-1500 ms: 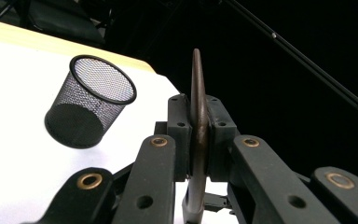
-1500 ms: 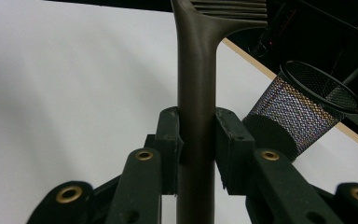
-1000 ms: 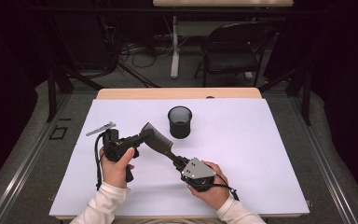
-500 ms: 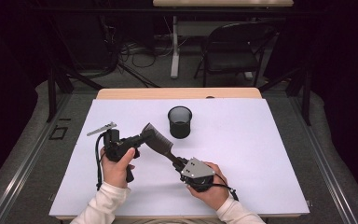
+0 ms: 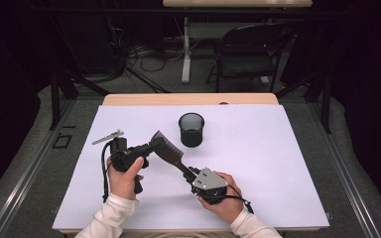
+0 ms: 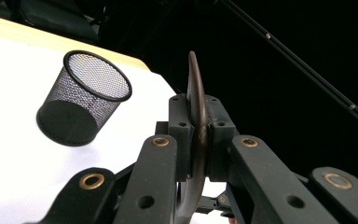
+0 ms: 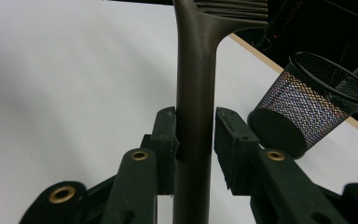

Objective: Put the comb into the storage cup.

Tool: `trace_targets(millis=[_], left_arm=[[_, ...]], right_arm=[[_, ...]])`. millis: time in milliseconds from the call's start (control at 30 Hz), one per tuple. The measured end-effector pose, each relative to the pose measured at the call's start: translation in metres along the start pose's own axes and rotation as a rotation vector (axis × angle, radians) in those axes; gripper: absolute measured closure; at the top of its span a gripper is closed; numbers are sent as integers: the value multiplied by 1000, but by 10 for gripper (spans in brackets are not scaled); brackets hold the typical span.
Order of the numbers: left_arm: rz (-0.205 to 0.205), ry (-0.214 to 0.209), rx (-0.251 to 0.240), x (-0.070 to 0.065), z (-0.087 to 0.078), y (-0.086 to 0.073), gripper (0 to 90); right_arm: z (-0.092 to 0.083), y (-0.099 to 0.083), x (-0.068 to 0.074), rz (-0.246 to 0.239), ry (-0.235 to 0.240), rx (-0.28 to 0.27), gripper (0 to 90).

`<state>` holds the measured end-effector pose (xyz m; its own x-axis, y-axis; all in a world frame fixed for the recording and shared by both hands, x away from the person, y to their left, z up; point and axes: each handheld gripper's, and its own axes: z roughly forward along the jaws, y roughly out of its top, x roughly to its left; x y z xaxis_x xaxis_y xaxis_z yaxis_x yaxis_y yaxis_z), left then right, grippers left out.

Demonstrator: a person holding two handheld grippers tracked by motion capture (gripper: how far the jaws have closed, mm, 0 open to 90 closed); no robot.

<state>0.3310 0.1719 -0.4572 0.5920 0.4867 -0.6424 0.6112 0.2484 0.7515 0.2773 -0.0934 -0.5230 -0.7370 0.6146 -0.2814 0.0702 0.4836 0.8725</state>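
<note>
A dark spatula point(image 5: 167, 149) is held above the white table between both grippers. My left gripper point(image 5: 151, 145) is shut on the thin edge of its blade point(image 6: 196, 93), pads pressed on both sides. My right gripper point(image 5: 189, 172) straddles the handle point(image 7: 195, 84). Its jaws have just been opening. The left pad point(image 7: 166, 135) still touches the handle, and a narrow gap shows at the right pad point(image 7: 228, 140). A black mesh cup point(image 5: 191, 130) stands upright just beyond the spatula.
A white sheet point(image 5: 278, 163) covers the tabletop, with a wooden strip point(image 5: 188, 99) along its far edge. Behind the table stand a dark chair point(image 5: 250, 54) and a table leg amid cables on the floor. Metal rails run along both sides.
</note>
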Motion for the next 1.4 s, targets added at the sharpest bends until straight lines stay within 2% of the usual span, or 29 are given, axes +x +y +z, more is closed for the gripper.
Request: trace_targets(millis=[567,967,1300,1400], left_arm=[[-21,18,-18,7,-1,-1,846],[-36,39,-64,14,-6,0,846],[-33,70,-102,21,-12,4,846],[-37,75,-107,22,-13,5,846]], right_arm=[[2,-2,-1,13,-2,1,618],[3,-3,-1,15,8,-3,554],[7,-5,-4,35,32,30,485],[8,-5,-5,34,25,37,470]])
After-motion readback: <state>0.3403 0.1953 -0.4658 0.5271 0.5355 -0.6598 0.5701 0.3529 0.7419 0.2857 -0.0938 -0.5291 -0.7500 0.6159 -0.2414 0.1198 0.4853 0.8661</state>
